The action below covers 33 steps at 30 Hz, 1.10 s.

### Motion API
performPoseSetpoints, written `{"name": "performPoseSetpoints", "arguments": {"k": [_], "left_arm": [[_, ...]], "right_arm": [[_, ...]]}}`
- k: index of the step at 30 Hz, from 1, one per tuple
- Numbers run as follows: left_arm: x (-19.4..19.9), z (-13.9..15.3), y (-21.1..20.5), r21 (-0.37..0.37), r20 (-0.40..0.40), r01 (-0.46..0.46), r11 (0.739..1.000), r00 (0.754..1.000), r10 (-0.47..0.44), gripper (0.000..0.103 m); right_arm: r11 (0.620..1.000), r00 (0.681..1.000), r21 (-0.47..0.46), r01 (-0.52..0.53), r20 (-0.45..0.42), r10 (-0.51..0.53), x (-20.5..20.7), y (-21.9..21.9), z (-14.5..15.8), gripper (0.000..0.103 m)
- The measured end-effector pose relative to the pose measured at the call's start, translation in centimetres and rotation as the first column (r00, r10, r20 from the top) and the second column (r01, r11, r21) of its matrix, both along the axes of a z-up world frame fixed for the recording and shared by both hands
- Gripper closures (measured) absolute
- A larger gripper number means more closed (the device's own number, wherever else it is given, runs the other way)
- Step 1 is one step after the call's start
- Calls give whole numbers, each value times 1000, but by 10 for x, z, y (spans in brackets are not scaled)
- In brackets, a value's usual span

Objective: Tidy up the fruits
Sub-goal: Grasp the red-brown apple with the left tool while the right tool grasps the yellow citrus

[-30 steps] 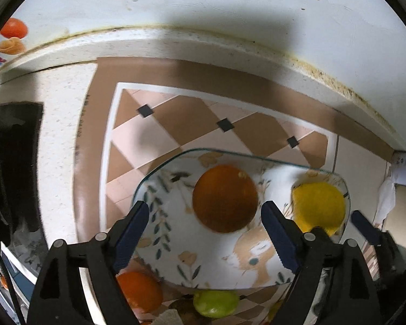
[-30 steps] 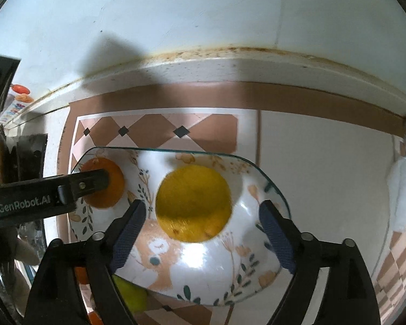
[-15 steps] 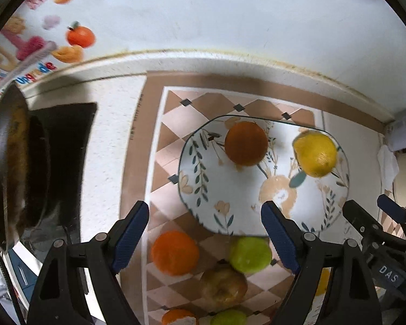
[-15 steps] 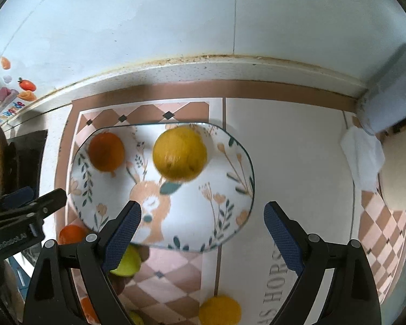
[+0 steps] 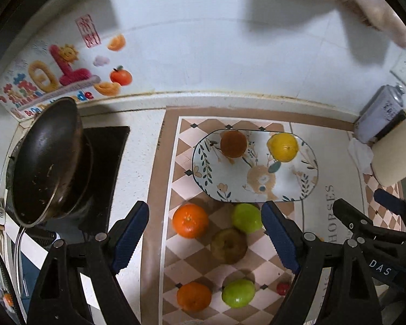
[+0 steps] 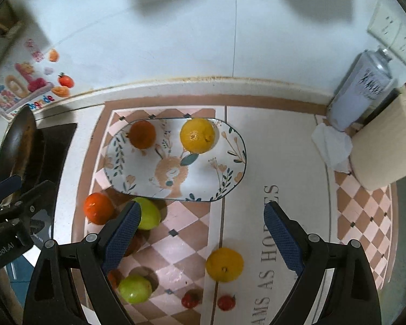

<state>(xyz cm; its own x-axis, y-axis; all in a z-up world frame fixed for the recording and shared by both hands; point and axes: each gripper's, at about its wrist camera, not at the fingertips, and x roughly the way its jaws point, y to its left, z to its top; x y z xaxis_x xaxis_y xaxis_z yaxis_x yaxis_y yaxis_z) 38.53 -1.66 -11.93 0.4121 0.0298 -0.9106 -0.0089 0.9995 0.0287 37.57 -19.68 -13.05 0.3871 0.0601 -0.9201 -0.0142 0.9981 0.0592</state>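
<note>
Checkered mat (image 6: 192, 233) with plate (image 6: 230, 168) near the wall, both tools (image 5: 205, 233) (image 6: 200, 233) wide open, empty, above loose fruit.

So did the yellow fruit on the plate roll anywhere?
No. The yellow fruit sits at the same spot on the plate, by the rabbit's ear; only the cameras pulled back.

An oval floral plate (image 6: 230, 162) on the counter holds a dark orange (image 6: 142, 134) and a yellow lemon (image 6: 197, 135) along its far side. Loose beside its near edge lie a bright orange (image 6: 98, 208), two green apples (image 6: 148, 214) (image 6: 134, 288), another lemon (image 6: 224, 264) and two small red fruits (image 6: 190, 300).
</note>
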Motion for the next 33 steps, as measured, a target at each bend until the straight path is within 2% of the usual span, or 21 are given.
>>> {"name": "performPoseSetpoints", "arguments": {"k": [10,18,20,23,26,33], "left_arm": [[-57,46,6,-26,127,2,1000,992,1,18],[-74,57,9,-50,162,-2,999,987,10,18],[-72,53,12,-56,157,-11,998,987,20,18],[-64,39,16,-32,120,-14,999,993,18,0],[-56,18,22,-12,83,-37,999,996,38,0],[-33,-55,13,-9,-113,-24,1000,993,23,0]], "right_arm": [[1000,990,-2,19,137,-18,-60,-1,62,9],[999,986,40,17,163,-24,-84,1,78,9],[998,988,59,22,148,-31,-85,-2,72,9],[996,993,83,41,104,-50,-83,-11,55,9],[992,996,102,67,49,-73,-76,-23,29,9],[983,986,123,134,-113,-120,-57,-49,-49,9]]}}
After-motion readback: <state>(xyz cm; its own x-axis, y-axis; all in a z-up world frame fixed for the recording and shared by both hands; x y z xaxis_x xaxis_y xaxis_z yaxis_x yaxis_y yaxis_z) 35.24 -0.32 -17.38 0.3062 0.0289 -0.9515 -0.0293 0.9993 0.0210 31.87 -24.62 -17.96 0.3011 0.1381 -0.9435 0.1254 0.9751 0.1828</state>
